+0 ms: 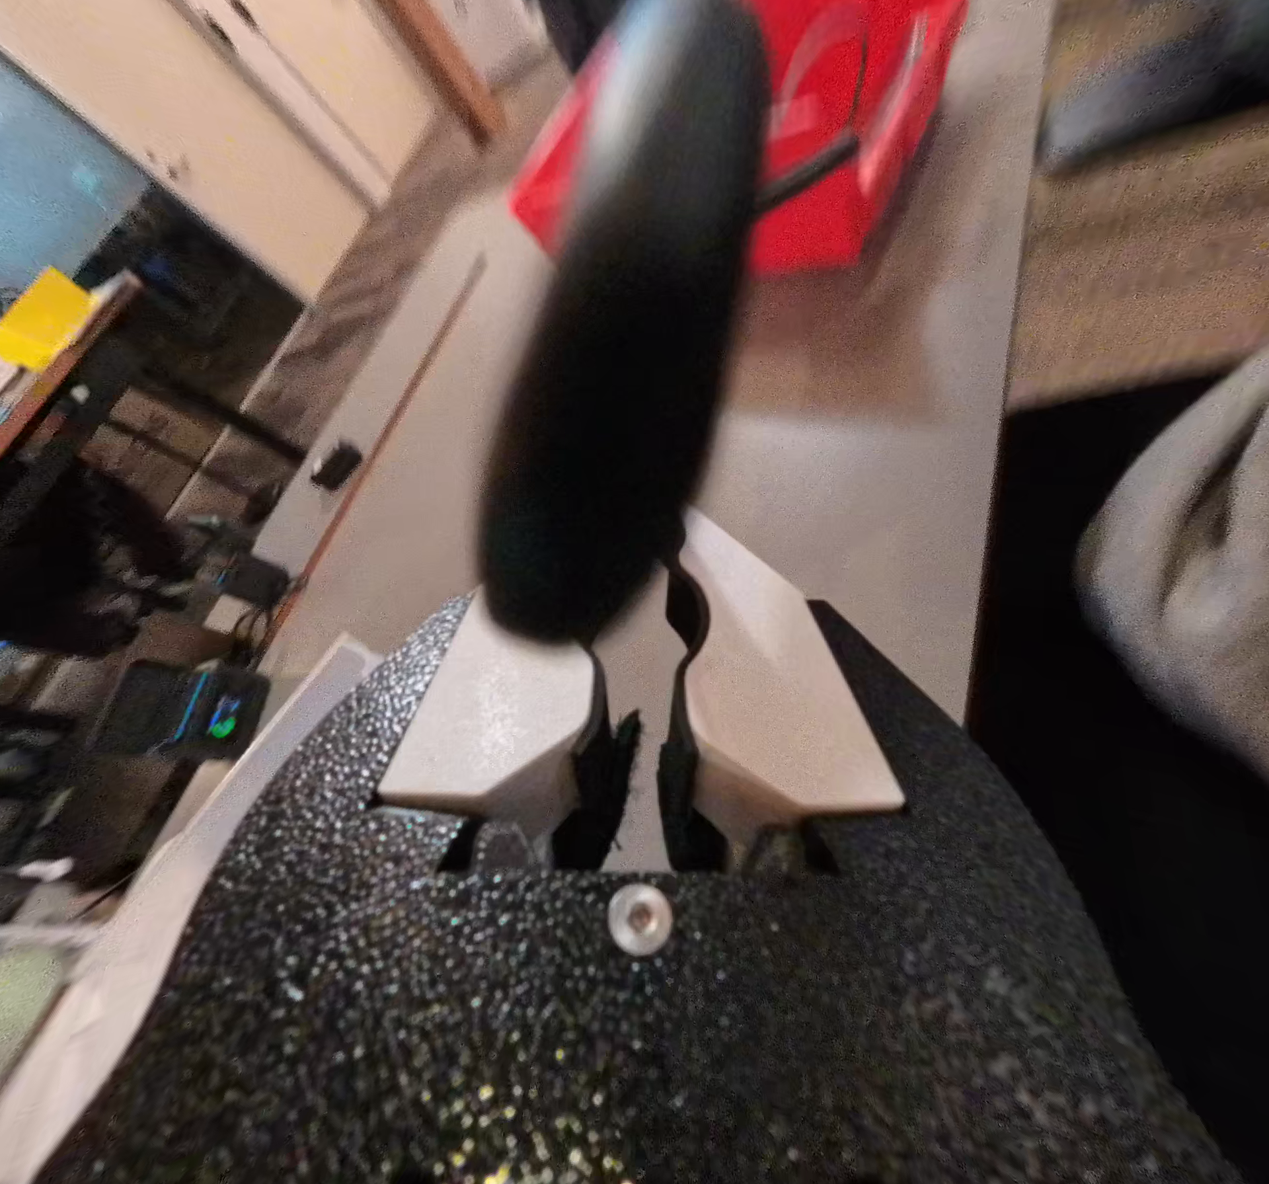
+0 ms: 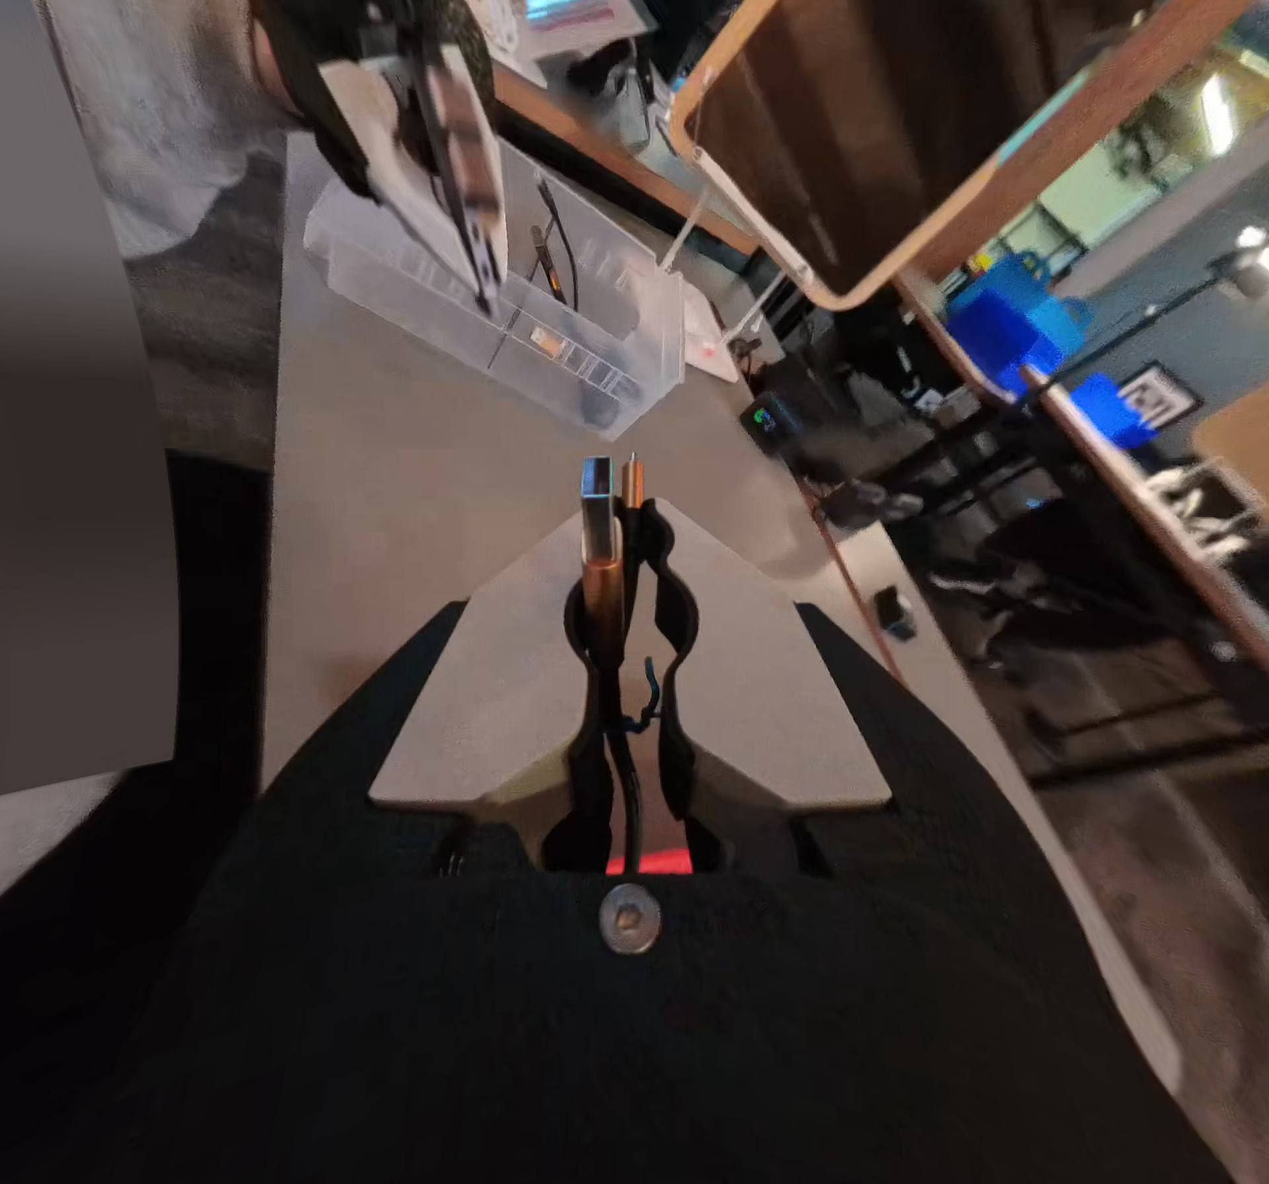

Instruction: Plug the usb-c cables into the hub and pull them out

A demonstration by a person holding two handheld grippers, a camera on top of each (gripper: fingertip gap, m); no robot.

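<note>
Both grippers hold something above the grey table (image 2: 412, 464).
The right gripper (image 2: 628, 533) clamps two cable plugs (image 2: 604, 519) – the left gripper (image 1: 638, 601) grips a blurred black body, probably the hub (image 1: 618, 299).

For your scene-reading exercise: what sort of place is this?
Probably a shared office or lab workspace. A long grey table holds a clear plastic bin of cables, wood-edged desks stand alongside, and blue storage bins sit nearby.
</note>
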